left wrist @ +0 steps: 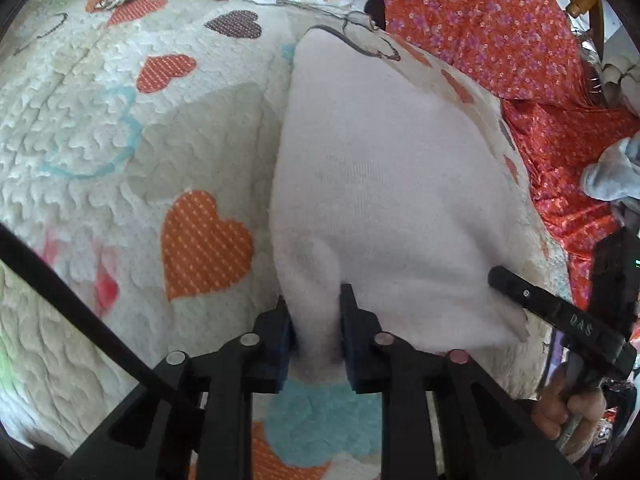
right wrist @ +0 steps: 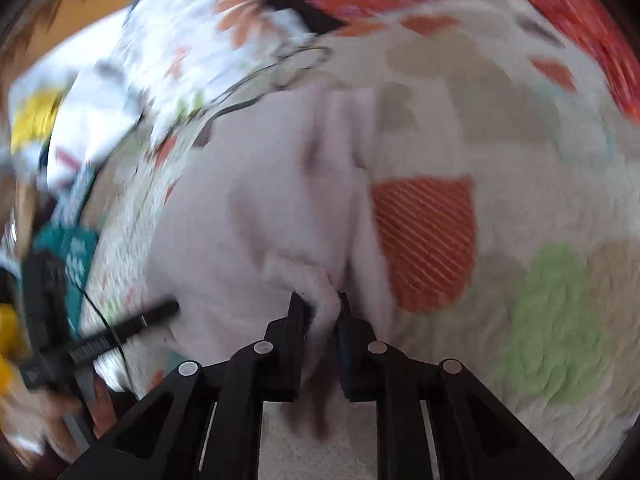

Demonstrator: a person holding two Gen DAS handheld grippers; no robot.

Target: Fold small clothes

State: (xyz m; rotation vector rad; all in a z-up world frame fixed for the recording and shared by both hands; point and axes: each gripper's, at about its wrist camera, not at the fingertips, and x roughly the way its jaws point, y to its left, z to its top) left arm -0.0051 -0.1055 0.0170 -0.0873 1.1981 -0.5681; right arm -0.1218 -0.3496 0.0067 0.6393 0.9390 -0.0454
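Your left gripper [left wrist: 314,300] was pinched on a raised fold at the near edge of the white cloth [left wrist: 384,184], with the fabric bunched between its two fingers [left wrist: 349,300]. Your right gripper [right wrist: 318,300] was likewise closed on a rolled hem of the same cloth [right wrist: 256,208], a small tube of fabric caught between the jaws.

In the left wrist view, the cloth lay spread on the quilt [left wrist: 100,140], running from the gripper toward the far side and narrowing there. An orange heart [left wrist: 204,240] on the quilt sat just left of the cloth's near edge, and a blue patch [left wrist: 320,420] showed below the fingers. To the right of the cloth, your right gripper [left wrist: 556,308] reached in at the cloth's near right corner; whether it touched there you could not tell from that view.

Beyond the quilt's right edge lay a red floral sheet [left wrist: 500,32], with a grey garment [left wrist: 616,176] on it at the far right.

The right wrist view was blurred. It showed your left gripper [right wrist: 132,328] at the cloth's left edge and a green patch [right wrist: 556,320] on the quilt to the right.
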